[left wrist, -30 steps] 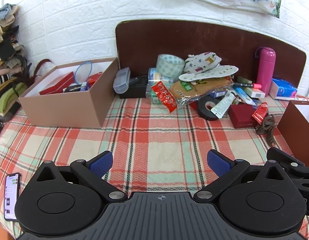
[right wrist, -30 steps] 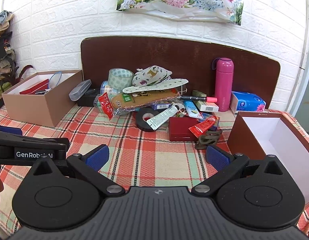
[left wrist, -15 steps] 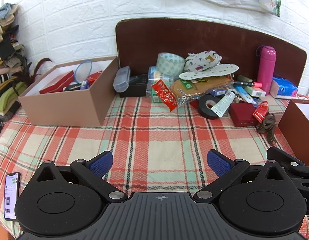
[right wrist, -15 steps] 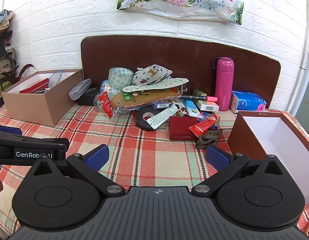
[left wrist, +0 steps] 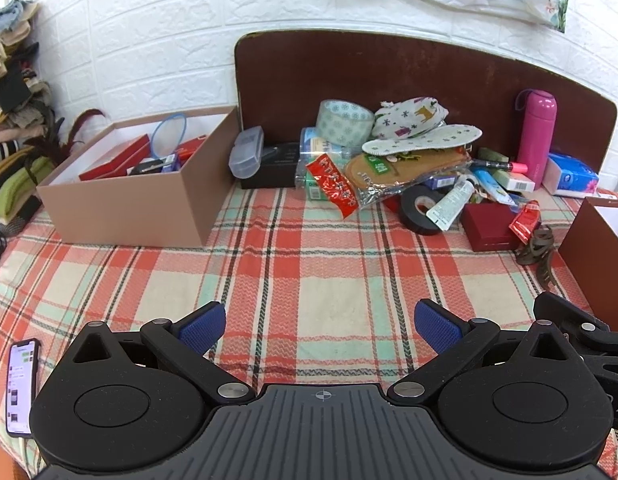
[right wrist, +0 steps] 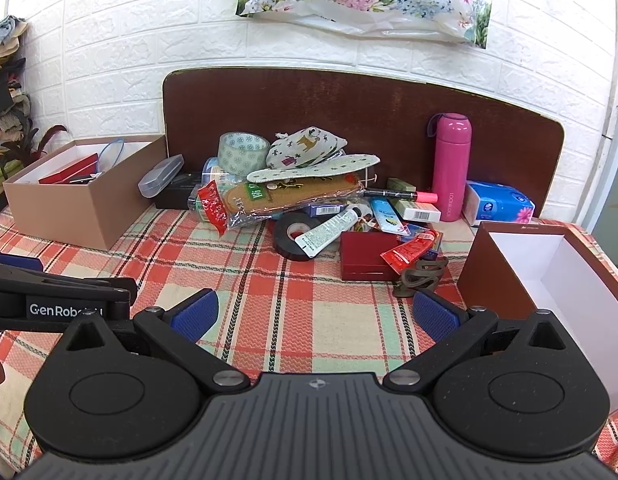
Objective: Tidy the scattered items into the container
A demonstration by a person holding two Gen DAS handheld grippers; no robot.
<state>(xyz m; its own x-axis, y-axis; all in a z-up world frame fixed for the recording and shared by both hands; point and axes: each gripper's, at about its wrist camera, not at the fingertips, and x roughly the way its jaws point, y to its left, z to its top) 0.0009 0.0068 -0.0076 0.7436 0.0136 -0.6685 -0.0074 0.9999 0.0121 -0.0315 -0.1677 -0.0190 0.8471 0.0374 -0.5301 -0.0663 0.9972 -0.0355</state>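
A pile of scattered items lies at the back of the checked cloth: patterned tape roll (left wrist: pixel 343 118), insole (left wrist: pixel 423 142), black tape roll (left wrist: pixel 419 208), white tube (left wrist: pixel 449 202), dark red box (left wrist: pixel 489 226), red sachet (left wrist: pixel 333 188). A tan box (left wrist: pixel 125 208) at the left holds several items. A brown box (right wrist: pixel 549 276) with a white inside stands at the right. My left gripper (left wrist: pixel 319 326) is open and empty above the cloth. My right gripper (right wrist: pixel 315 314) is open and empty, well short of the pile.
A pink bottle (right wrist: pixel 451 166) and a blue tissue pack (right wrist: pixel 499 202) stand at the back right before a brown board (right wrist: pixel 349 112). A phone (left wrist: pixel 23 386) lies at the cloth's front left. The left gripper (right wrist: pixel 57 306) shows at the left of the right wrist view.
Both grippers have crept slightly forward toward the pile. Both stay open and empty; nothing on the cloth has moved.
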